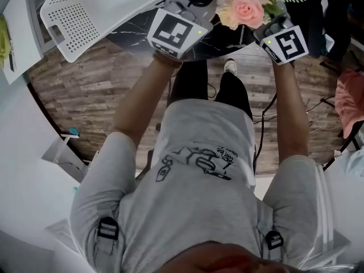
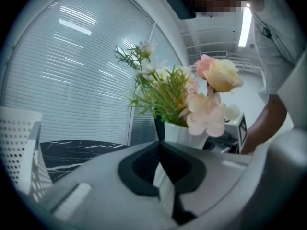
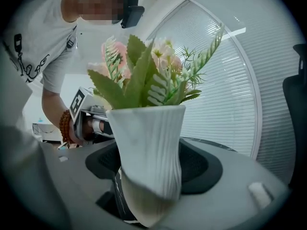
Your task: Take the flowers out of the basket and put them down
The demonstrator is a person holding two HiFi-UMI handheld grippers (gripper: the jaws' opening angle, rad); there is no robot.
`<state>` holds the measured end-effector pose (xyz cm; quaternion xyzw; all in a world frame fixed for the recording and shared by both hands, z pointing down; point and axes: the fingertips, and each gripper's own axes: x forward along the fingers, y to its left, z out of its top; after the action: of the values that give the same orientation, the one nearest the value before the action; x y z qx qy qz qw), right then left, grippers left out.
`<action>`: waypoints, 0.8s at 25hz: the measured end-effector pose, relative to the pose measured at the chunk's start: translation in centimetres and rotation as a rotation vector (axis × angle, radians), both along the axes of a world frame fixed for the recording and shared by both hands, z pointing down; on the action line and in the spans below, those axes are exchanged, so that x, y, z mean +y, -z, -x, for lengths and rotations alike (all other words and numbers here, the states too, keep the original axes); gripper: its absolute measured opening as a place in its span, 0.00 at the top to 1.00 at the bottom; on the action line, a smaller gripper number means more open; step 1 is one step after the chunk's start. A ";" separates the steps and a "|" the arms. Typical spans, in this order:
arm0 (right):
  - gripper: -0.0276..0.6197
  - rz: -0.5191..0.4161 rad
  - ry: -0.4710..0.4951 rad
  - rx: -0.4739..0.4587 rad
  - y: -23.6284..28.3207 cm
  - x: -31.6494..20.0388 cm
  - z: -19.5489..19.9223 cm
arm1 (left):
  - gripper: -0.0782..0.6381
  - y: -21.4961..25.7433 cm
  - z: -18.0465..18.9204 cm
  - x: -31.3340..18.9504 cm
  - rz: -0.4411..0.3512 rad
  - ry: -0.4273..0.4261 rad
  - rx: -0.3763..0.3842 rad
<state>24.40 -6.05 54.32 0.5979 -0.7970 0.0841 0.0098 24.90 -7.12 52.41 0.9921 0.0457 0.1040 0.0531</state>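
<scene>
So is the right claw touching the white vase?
Touching. The right gripper view shows the white vase sitting between the right claw's two black pads, which press on it from both sides with no gap.

Grey short-sleeved T-shirt (image 1: 193,129) with black line-drawn chest print (image 1: 196,162); black trousers (image 1: 190,84); white shoe (image 1: 230,66); black strap buckles (image 1: 107,228); brown bead bracelet (image 3: 64,126); left gripper (image 2: 160,150), right gripper (image 3: 146,176): grey shells, black-and-white marker cubes (image 1: 173,33)

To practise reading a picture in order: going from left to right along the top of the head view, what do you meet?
white basket → left gripper → vase of flowers → right gripper
</scene>
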 end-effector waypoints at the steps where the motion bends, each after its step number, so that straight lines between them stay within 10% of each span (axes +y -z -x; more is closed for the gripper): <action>1: 0.41 0.003 0.002 0.004 -0.2 -0.1 0.1 | 0.89 -0.2 0.1 -0.1 0.003 0.003 -0.001; 20: 0.41 0.022 0.020 0.019 -2.3 -1.5 1.3 | 0.89 -2.8 1.4 -1.6 0.043 0.047 -0.018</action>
<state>23.11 -7.60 56.59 0.5905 -0.8019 0.0873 0.0247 23.53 -8.73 55.24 0.9906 0.0241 0.1104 0.0772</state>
